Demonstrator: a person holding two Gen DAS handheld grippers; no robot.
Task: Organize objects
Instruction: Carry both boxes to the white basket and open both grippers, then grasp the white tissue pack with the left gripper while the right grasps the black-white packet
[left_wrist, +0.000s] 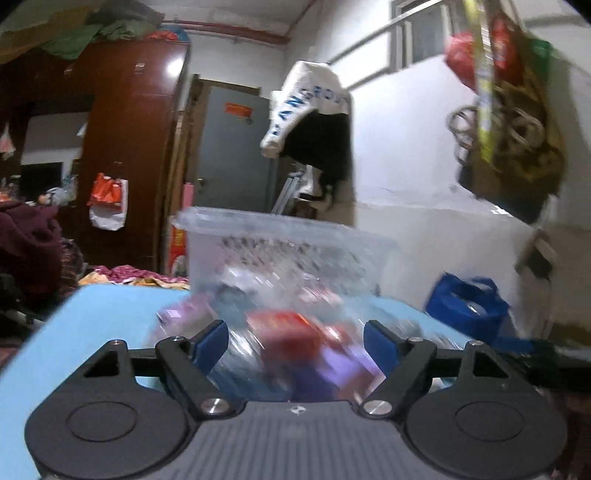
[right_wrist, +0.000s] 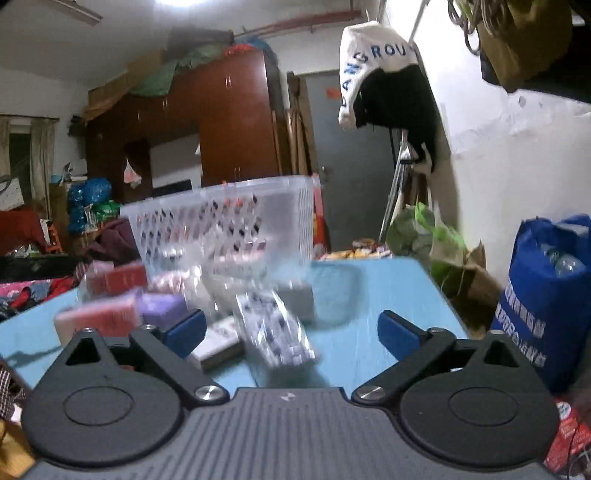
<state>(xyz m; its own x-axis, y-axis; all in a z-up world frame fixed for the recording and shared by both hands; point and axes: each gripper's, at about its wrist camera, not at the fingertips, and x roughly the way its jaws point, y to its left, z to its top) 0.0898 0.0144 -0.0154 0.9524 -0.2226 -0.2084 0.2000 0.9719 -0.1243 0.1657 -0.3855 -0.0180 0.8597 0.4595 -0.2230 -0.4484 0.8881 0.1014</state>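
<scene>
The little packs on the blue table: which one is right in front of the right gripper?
The clear pack with dark print, lying between the open fingers of the right gripper; the red ones and the purple one sit farther left.

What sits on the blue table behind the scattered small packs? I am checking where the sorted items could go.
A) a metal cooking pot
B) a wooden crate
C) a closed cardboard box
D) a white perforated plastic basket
D: a white perforated plastic basket stands on the blue table beyond the small packs, its latticed side wall plain in the right wrist view despite the blur.
</scene>
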